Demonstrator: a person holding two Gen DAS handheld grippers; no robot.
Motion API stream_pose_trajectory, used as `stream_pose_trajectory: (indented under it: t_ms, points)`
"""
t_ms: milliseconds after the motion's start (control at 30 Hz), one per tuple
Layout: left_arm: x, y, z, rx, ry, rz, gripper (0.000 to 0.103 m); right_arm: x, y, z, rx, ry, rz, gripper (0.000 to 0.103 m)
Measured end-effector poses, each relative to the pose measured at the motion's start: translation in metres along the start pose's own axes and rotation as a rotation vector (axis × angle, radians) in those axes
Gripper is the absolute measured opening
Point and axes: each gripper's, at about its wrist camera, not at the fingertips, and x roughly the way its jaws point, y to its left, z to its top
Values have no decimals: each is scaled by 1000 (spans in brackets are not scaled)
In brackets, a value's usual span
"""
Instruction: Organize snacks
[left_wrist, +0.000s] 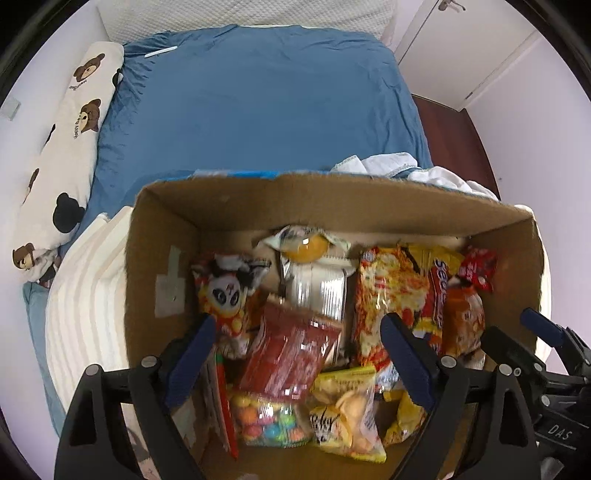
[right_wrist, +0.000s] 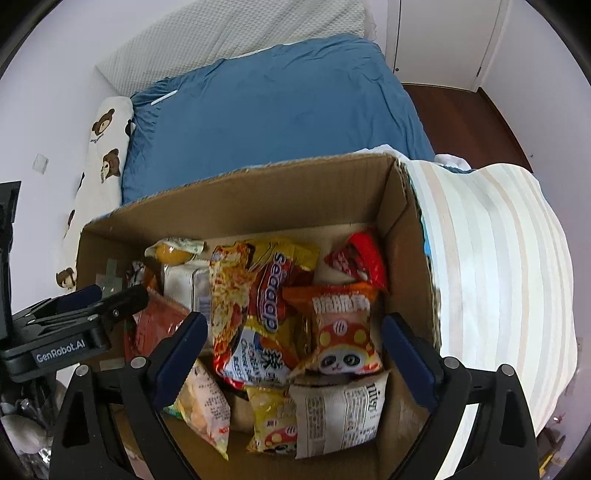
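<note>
An open cardboard box (left_wrist: 236, 199) (right_wrist: 258, 192) holds several snack packets. In the left wrist view I see a dark red packet (left_wrist: 291, 354), a panda packet (left_wrist: 227, 295), a tub of coloured candies (left_wrist: 269, 419), a yellow snack bag (left_wrist: 347, 410) and a noodle pack (left_wrist: 388, 291). My left gripper (left_wrist: 295, 354) is open over the red packet, holding nothing. My right gripper (right_wrist: 295, 350) is open above the Sedaap noodle pack (right_wrist: 258, 302) and an orange panda bag (right_wrist: 343, 332). The left gripper also shows in the right wrist view (right_wrist: 92, 299), and the right gripper's fingers (left_wrist: 543, 328) show at the box's right edge.
The box sits on a bed with a blue sheet (left_wrist: 258, 103) (right_wrist: 277, 107). A bear-print pillow (left_wrist: 66, 147) lies along the left wall. A striped folded blanket (right_wrist: 498, 277) (left_wrist: 88, 295) flanks the box. White cloth (left_wrist: 406, 166) lies behind it. Dark floor (right_wrist: 461, 110) is at right.
</note>
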Motion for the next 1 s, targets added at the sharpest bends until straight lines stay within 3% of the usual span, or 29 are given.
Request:
stream_pose_trajectory:
  t_ms: [233, 400, 667, 1000]
  points:
    - [-28, -1, -27, 13, -45, 13, 91, -20, 4, -21, -23, -13, 0, 99]
    - [-62, -5, -63, 33, -159, 27, 91, -48, 6, -48, -34, -77, 10, 99]
    - [-105, -10, -137, 37, -316, 56, 91, -92, 6, -112, -62, -191, 9, 99]
    - [-159, -13, -222, 21, -440, 50, 91, -160, 2, -196, -90, -326, 13, 99]
